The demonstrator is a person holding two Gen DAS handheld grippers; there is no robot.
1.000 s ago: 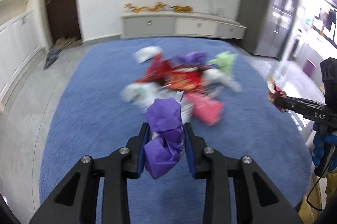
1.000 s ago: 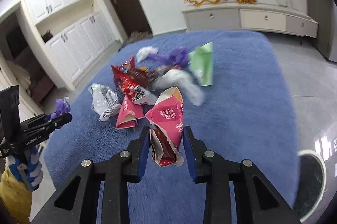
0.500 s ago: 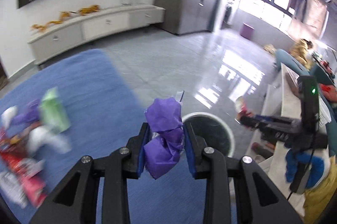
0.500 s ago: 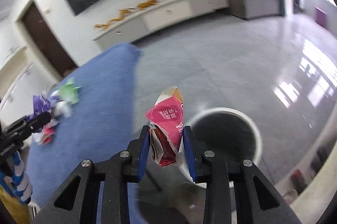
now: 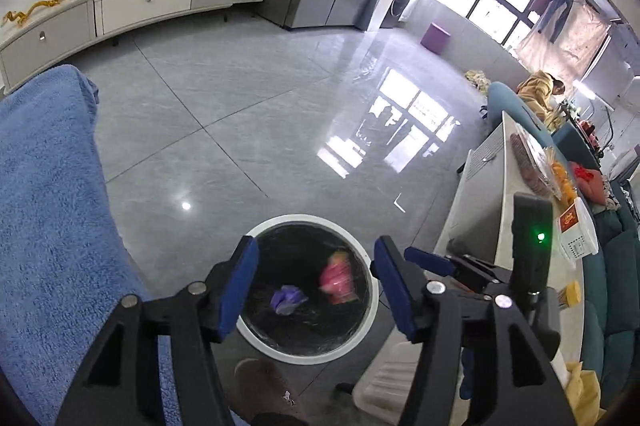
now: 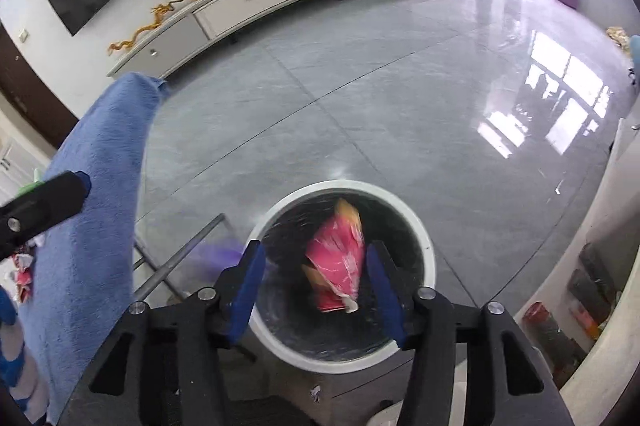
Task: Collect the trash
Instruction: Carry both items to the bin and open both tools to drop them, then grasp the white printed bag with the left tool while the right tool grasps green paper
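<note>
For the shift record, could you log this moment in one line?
left gripper: just opened, empty | right gripper: just opened, empty | purple wrapper, pink wrapper: dropping into bin

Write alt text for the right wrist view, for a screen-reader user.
The open right gripper, its jaws just opened, looks down on a white-rimmed bin lined in black, with a pink wrapper blurred below it, free of the pads. A purple blur streaks past the bin's left rim. A blue rug lies left on the grey tiled floor.
</note>
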